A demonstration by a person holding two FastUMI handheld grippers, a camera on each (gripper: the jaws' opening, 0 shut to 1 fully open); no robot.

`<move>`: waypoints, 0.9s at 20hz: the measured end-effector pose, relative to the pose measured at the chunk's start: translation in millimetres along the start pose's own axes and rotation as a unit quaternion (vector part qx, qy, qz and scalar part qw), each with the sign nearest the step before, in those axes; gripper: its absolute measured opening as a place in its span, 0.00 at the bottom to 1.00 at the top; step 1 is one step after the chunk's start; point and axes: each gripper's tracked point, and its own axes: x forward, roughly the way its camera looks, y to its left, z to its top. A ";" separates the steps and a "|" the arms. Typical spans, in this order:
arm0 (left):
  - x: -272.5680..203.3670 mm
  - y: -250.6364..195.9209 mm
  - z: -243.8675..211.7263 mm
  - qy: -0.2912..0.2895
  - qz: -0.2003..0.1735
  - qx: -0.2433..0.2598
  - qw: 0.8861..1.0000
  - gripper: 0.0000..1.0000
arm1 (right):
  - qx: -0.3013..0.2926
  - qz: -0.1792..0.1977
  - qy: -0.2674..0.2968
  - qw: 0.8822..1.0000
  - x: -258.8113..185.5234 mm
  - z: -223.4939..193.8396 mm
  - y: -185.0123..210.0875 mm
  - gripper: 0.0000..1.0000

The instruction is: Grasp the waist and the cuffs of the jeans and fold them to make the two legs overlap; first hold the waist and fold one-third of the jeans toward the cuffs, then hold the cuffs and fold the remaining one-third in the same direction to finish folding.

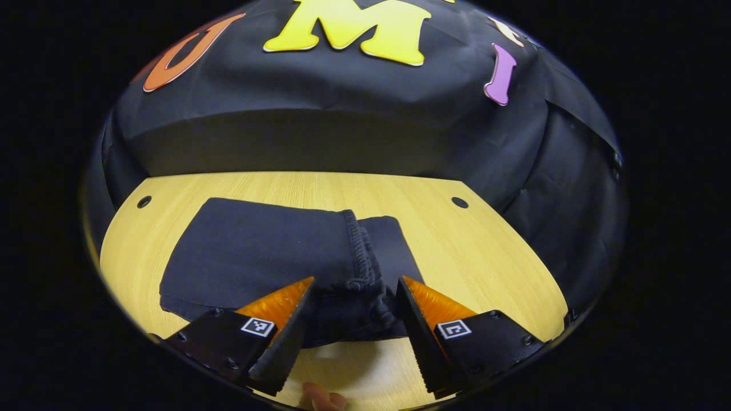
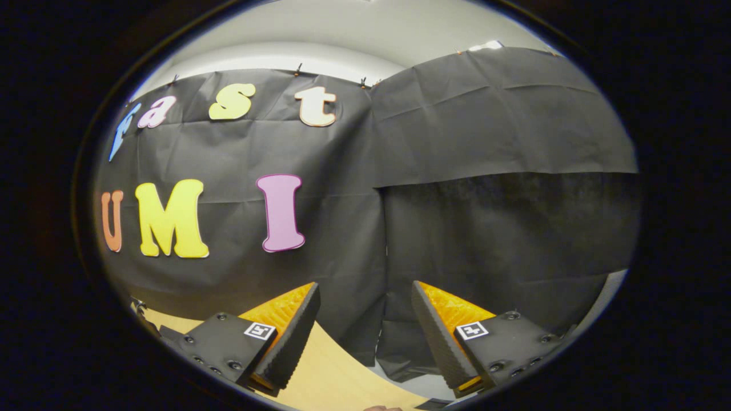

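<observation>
The dark jeans (image 1: 257, 257) lie folded into a compact rectangle on the wooden table (image 1: 485, 257); a frayed cuff edge (image 1: 360, 251) runs across the top layer. In the left gripper view my left gripper (image 1: 355, 284) hangs open just above the near edge of the folded jeans, one finger on each side of the cuff edge, gripping nothing. In the right gripper view my right gripper (image 2: 365, 288) is open and lifted, pointing at the booth wall, with nothing between its fingers; a corner of the table (image 2: 325, 371) lies below it.
Two small round holes (image 1: 144, 201) (image 1: 460, 202) mark the table's far corners. Black cloth walls stand close behind the table's far edge and on the right. A fingertip (image 1: 320, 397) shows at the bottom of the left gripper view.
</observation>
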 end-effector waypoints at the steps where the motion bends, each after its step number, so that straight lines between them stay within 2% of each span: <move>1: -8.3 -7.1 5.1 -0.006 -0.008 0.009 1.000 0.88 | 0.003 0.002 0.001 1.000 -1.7 0.0 0.9 0.99; 6: -53.8 -9.8 37.2 -0.068 -0.026 0.049 0.996 0.90 | -0.005 0.013 -0.002 1.000 -1.9 -2.9 11.2 0.99; 8: -72.1 12.4 55.6 -0.096 0.000 0.048 0.994 0.90 | -0.003 0.023 -0.002 1.000 -3.2 -4.8 20.7 0.99; 12: -118.9 56.7 100.3 -0.152 0.034 0.005 0.988 0.90 | 0.005 0.049 0.002 0.999 1.2 -12.7 49.0 0.99; 18: -197.1 113.6 167.7 -0.251 0.079 -0.004 0.965 0.92 | 0.019 0.110 0.002 0.994 4.0 -19.2 121.9 0.99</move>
